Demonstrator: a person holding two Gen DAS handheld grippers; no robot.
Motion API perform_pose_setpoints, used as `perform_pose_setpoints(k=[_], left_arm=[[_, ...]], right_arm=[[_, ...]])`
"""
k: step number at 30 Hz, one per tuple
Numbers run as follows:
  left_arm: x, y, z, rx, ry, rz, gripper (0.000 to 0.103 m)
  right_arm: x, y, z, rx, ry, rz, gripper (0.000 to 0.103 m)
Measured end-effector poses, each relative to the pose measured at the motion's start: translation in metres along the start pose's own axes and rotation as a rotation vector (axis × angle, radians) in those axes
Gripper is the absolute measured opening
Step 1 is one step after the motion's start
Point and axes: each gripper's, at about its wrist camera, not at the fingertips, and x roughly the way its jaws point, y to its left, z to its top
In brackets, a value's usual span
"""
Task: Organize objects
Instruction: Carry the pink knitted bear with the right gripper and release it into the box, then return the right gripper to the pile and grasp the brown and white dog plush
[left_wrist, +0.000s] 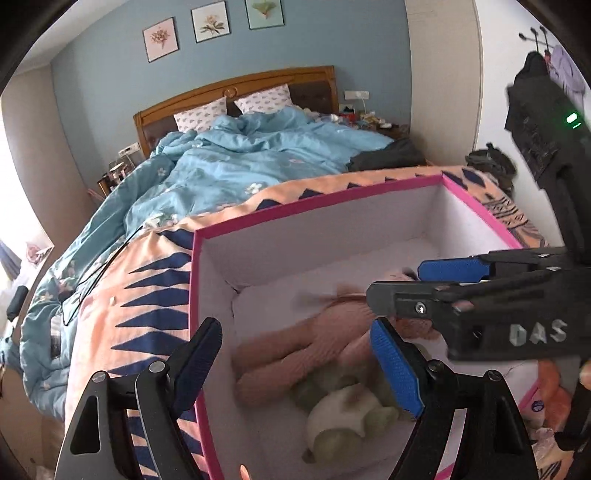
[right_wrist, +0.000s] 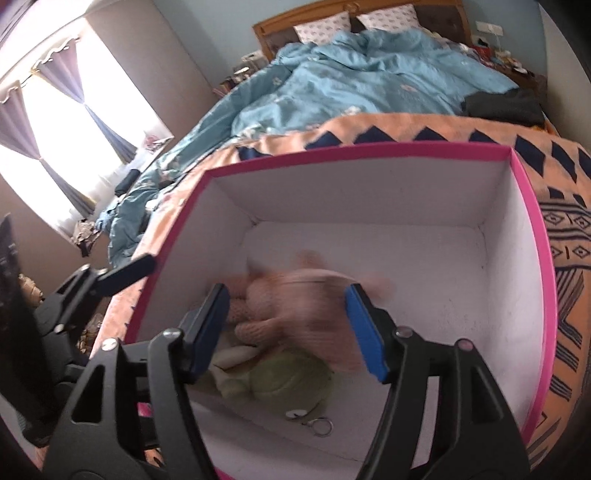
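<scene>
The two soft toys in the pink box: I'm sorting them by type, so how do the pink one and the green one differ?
The pink plush toy is knitted-looking, long-limbed and motion-blurred between the right gripper's open pads; the green plush toy is rounder, sharper and lies at rest. The pink one lies partly over the green one. The green one seems to carry a metal keyring; none shows on the pink. Both lie inside the pink-rimmed box.

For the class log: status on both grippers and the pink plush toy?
Both grippers open. Pink plush toy blurred, in pink-rimmed box, atop green plush. Nothing blocking.
</scene>
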Motion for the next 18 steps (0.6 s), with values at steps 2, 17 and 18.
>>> perform_pose_setpoints(k=[2,17,18], left_arm=[[-0.008,0.004,-0.003,-0.021,-0.033,-0.018,0.085],[-0.082,0.025,-0.052,-0.251,-0.276,-0.285,0.091],[-0.085,0.025,-0.056,-0.261,-0.287,-0.294,0.091]], right_arm=[[-0.003,-0.003,-0.001,0.017,-0.004,0.005,0.069],[-0.079,0.002,-0.048,-0.051,-0.132,0.119,0.071],[-0.085,0.003,-0.052,-0.058,-0.146,0.123,0.073]])
